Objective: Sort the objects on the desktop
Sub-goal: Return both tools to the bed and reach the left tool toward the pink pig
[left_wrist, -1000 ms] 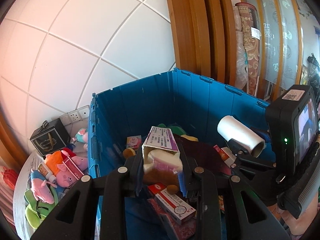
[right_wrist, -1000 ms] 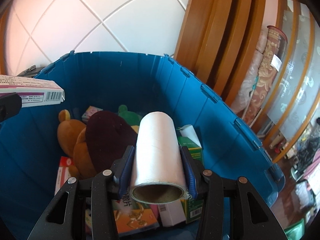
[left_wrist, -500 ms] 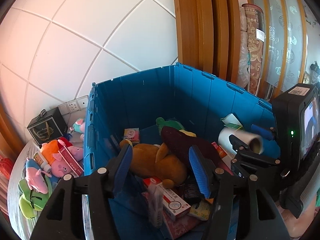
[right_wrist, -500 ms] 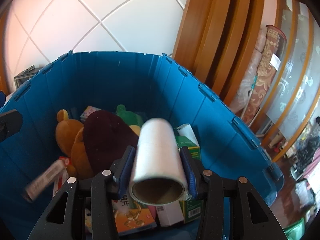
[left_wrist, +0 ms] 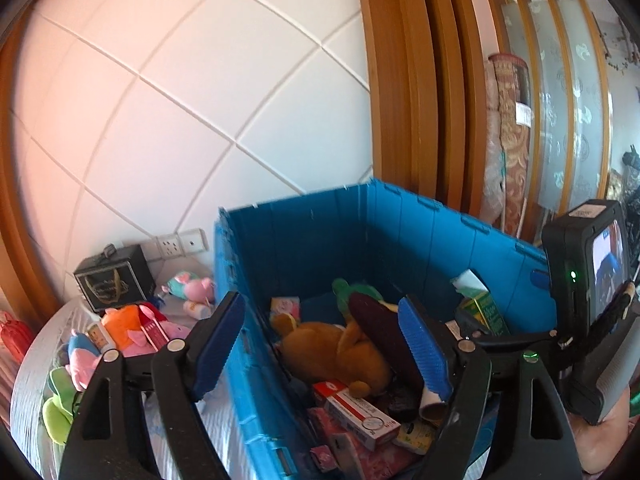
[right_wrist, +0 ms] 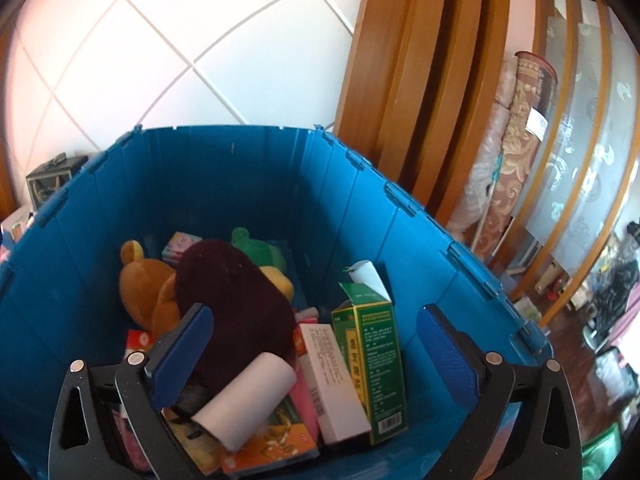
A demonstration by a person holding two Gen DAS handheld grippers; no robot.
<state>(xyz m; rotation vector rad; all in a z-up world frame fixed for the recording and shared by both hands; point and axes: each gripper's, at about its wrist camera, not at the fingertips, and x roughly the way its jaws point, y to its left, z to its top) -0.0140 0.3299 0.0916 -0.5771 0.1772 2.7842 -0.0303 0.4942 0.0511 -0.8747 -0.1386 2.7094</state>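
Observation:
A blue plastic crate (left_wrist: 420, 236) (right_wrist: 224, 184) holds a brown plush bear (left_wrist: 336, 350) (right_wrist: 144, 284), a dark maroon plush (right_wrist: 240, 304), boxes and a white roll (right_wrist: 248, 400). The roll lies loose on the boxes inside the crate. My left gripper (left_wrist: 320, 348) is open and empty, straddling the crate's left wall. My right gripper (right_wrist: 312, 352) is open and empty above the crate's contents. A green medicine box (right_wrist: 372, 364) stands upright at the right inside the crate.
Left of the crate, on the white table (left_wrist: 28, 392), lie several plush toys (left_wrist: 132, 332), a small bottle and a black box (left_wrist: 116, 282). A white tiled wall (left_wrist: 200, 100) stands behind. Wooden door frames (right_wrist: 420, 100) and a rolled carpet are at the right.
My left gripper let go of the purple-and-white box, which dropped into the crate, and shifted left. My right gripper opened and the white roll dropped onto the boxes in the crate.

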